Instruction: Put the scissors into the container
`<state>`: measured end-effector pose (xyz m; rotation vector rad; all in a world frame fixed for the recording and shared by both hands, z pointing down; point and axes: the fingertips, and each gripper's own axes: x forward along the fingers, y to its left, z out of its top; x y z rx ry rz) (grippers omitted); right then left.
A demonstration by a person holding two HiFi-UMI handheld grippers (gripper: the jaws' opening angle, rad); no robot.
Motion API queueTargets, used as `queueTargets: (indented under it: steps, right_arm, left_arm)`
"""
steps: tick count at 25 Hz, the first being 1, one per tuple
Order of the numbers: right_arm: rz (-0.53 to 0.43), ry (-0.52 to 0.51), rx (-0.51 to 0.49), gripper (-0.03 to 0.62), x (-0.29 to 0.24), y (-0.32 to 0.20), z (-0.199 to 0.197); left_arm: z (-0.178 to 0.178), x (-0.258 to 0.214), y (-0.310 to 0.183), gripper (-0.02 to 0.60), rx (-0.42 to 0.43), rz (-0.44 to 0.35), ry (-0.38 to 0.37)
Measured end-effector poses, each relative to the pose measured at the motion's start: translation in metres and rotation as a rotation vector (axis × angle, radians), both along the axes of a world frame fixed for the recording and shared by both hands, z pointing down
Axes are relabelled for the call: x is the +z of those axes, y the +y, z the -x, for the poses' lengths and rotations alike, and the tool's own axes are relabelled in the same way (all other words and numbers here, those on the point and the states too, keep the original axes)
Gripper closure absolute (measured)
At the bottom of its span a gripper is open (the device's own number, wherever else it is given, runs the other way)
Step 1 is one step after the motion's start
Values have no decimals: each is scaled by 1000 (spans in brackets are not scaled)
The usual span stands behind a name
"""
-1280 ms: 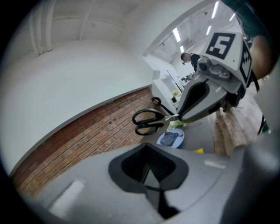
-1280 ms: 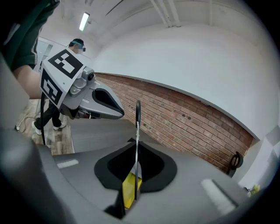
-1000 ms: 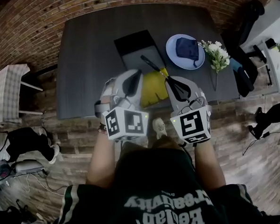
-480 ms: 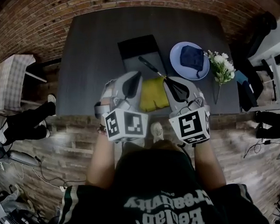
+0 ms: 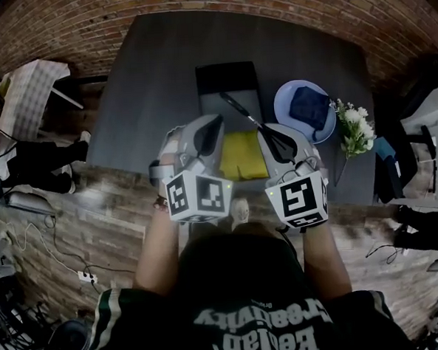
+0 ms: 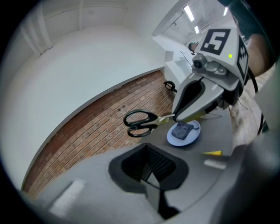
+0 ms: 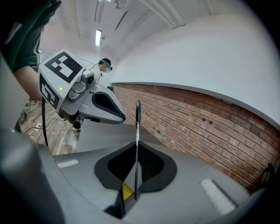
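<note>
The black-handled scissors (image 5: pixel 239 110) stick forward out of my right gripper (image 5: pixel 270 135), which is shut on their blades. The handles hover over the near end of the black rectangular container (image 5: pixel 225 77) on the dark grey table (image 5: pixel 151 86). In the right gripper view the scissors (image 7: pixel 137 140) stand edge-on between the jaws of the right gripper (image 7: pixel 133 192). From the left gripper view the handle loops (image 6: pixel 140 123) show in the air beside the right gripper (image 6: pixel 186 111). My left gripper (image 5: pixel 207 132) hangs to the left of the scissors, shut and empty.
A yellow cloth (image 5: pixel 241 155) lies at the table's near edge between the grippers. A blue plate (image 5: pixel 287 106) with a dark cloth (image 5: pixel 309 107) sits right of the container, white flowers (image 5: pixel 355 125) beyond it. A brick wall (image 5: pixel 282 4) runs behind the table.
Both grippers have swung a little with the person's turn, and the scissors stay in the right gripper. The container now lies closer under the scissors' handles.
</note>
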<state>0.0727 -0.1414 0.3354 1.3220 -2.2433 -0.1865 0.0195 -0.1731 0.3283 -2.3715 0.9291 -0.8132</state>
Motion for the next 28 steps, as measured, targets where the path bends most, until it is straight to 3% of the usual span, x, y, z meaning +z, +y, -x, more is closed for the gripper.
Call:
queueTargets:
  steps: [19, 28]
  right_arm:
    - [-17, -7, -134, 572, 4, -22, -9]
    - [-20, -49, -171, 572, 1, -21, -2]
  left_arm:
    - [0, 4, -10, 578, -151, -27, -10]
    - [0, 3, -5, 578, -164, -34, -35]
